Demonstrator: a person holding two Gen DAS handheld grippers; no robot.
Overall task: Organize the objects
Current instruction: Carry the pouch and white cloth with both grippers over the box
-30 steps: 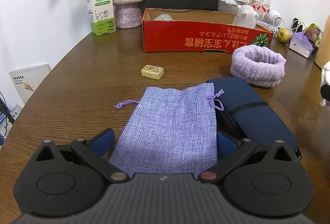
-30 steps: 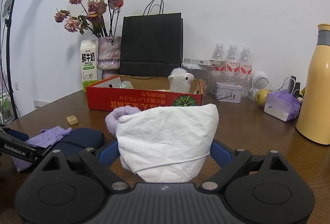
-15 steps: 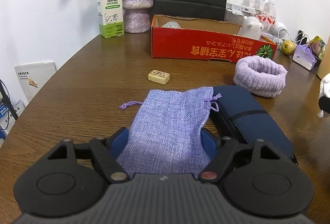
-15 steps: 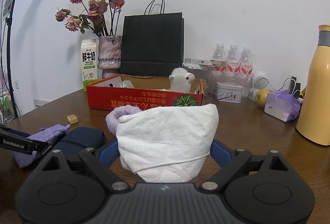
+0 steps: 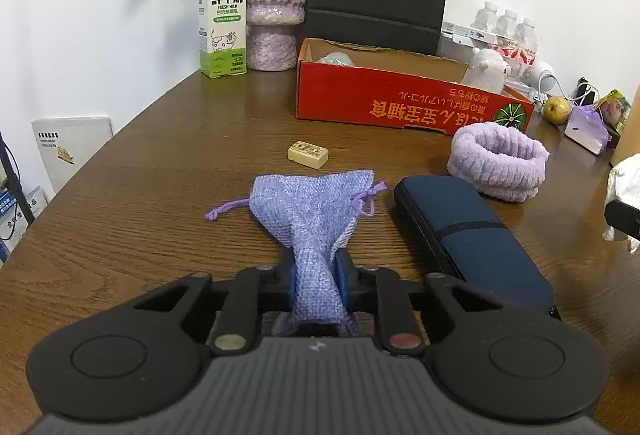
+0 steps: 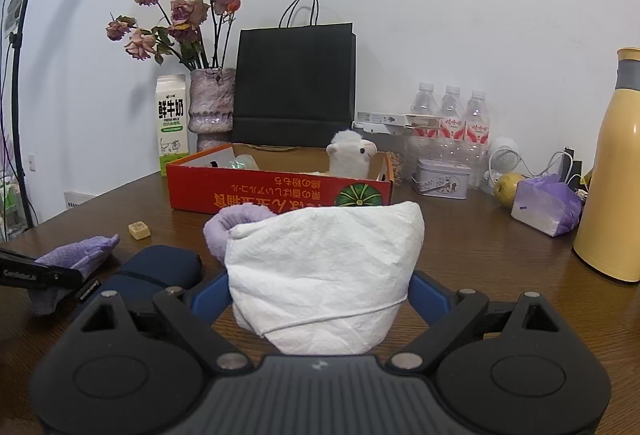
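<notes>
Left gripper [image 5: 316,275] clamped on pouch [image 5: 316,203], its bottom end bunched between pads, rest on tabletop [image 5: 160,195]; right gripper [image 6: 320,299] clamped wide on tissue wad [image 6: 324,275]; lift pouch straight, clear of case [image 5: 472,239], toward box [image 5: 400,107].

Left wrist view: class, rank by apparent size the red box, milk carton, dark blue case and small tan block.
1. red box
2. dark blue case, though nearness inflates it
3. milk carton
4. small tan block

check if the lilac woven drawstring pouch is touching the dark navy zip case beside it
Apart. The left wrist view shows bare wood between the lilac woven drawstring pouch and the dark navy zip case.
</notes>
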